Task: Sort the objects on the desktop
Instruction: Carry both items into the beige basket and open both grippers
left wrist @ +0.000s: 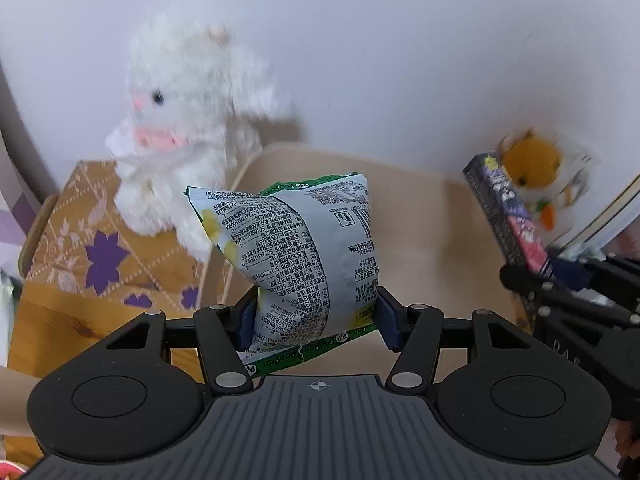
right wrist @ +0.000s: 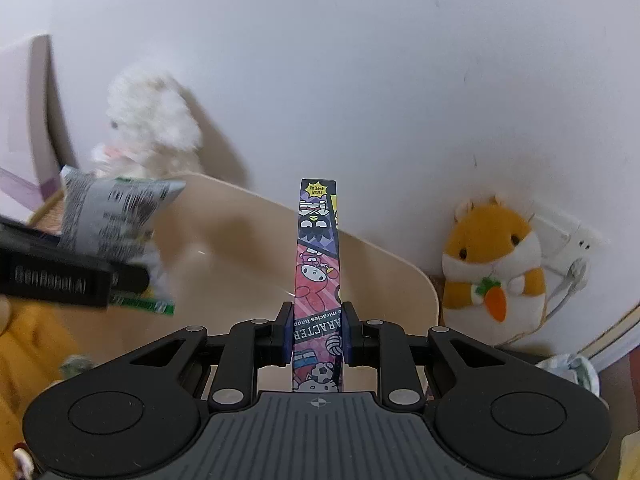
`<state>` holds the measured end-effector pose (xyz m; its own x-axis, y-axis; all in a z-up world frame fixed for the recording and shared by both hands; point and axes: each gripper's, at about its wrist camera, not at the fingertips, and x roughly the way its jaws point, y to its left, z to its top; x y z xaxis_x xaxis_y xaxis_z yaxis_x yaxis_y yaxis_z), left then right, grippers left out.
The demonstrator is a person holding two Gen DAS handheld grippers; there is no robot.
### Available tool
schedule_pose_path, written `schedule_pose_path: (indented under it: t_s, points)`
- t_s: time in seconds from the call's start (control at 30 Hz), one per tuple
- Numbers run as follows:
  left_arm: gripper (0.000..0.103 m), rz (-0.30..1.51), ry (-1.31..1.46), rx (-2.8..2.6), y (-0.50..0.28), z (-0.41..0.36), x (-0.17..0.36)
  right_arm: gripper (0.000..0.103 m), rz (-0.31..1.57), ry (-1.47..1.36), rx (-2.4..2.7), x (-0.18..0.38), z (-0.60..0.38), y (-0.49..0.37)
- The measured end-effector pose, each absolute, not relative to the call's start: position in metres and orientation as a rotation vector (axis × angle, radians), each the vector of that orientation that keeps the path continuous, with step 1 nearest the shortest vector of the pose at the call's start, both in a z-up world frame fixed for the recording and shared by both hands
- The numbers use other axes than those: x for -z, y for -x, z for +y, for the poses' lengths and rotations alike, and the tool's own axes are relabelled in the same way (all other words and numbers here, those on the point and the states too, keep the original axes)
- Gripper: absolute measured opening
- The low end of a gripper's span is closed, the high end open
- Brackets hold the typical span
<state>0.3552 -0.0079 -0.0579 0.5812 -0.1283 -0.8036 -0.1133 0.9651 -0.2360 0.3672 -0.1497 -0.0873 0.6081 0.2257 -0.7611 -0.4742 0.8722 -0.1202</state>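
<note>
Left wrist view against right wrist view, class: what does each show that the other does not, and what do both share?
Only the left wrist view shows the patterned orange box under the white plush rabbit.

Only the right wrist view shows the wall socket and the orange hamster plush sharply.

Both show the beige tray, the left gripper shut on the snack packet and the right gripper shut on the cartoon box.

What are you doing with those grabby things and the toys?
A person is tidying a desk with two hand-held grippers. The left gripper holds a puffy snack bag between its fingers. The right gripper holds a thin cartoon box upright. A white bunny and an orange hamster sit by the wall.
</note>
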Motion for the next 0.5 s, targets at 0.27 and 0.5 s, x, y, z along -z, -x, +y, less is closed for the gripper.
schedule_pose_path:
  t_s: [0.27,0.5]
  points:
    - [0.060,1.028,0.224,0.022,-0.366,-0.024,0.088,0.021,0.955,0.230,-0.367,0.132,-0.153,-0.385]
    - [0.076,1.038,0.179,0.020,-0.368,-0.025,0.098,0.046,0.968,0.228,-0.349,0.134,-0.157,-0.385]
